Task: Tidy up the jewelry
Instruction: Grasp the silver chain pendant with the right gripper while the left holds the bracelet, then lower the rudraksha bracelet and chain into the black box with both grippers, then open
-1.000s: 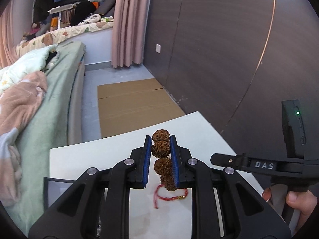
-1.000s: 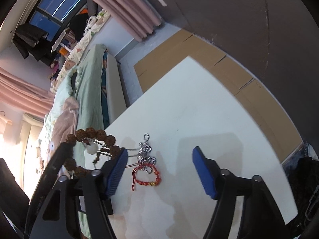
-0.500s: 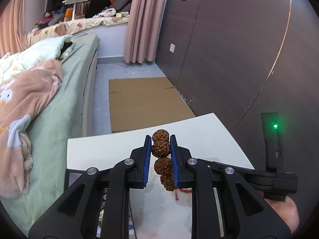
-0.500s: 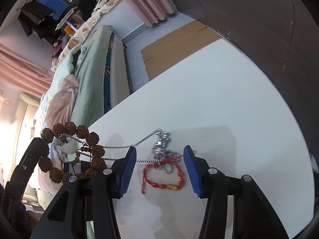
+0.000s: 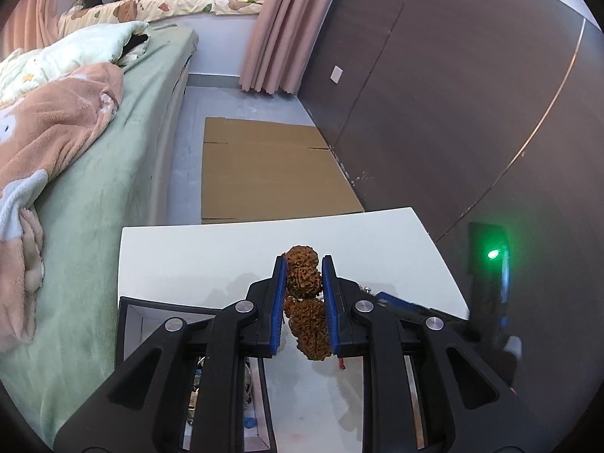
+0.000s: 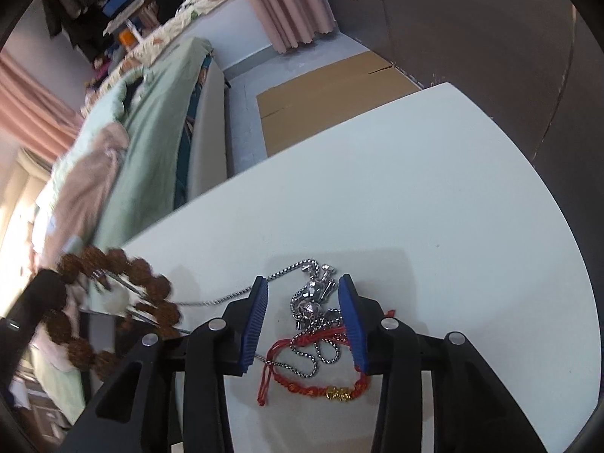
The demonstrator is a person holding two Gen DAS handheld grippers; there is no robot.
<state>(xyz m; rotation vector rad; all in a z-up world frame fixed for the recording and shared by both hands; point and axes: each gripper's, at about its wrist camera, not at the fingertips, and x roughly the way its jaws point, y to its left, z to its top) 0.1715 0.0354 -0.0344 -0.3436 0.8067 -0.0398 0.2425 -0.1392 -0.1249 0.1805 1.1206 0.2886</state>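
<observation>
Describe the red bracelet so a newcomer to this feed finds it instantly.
On the white table, look just ahead of the right gripper, whose open blue pads straddle a small jewelry pile. The red bracelet is the woven cord loop nearest the camera, tangled with a silver chain; only it carries gold beads.

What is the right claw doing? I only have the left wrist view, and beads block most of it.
Observer: The right claw is open, with one finger on each side of a silver chain that lies on the white table.
Operator: Anything else between those fingers?
Observer: Yes, a red cord bracelet with small gold beads. It overlaps the chain and lies nearer the claw's base.
Operator: Are my beads a full loop?
Observer: Yes. The brown bead bracelet hangs as a complete ring from the left claw.
</observation>
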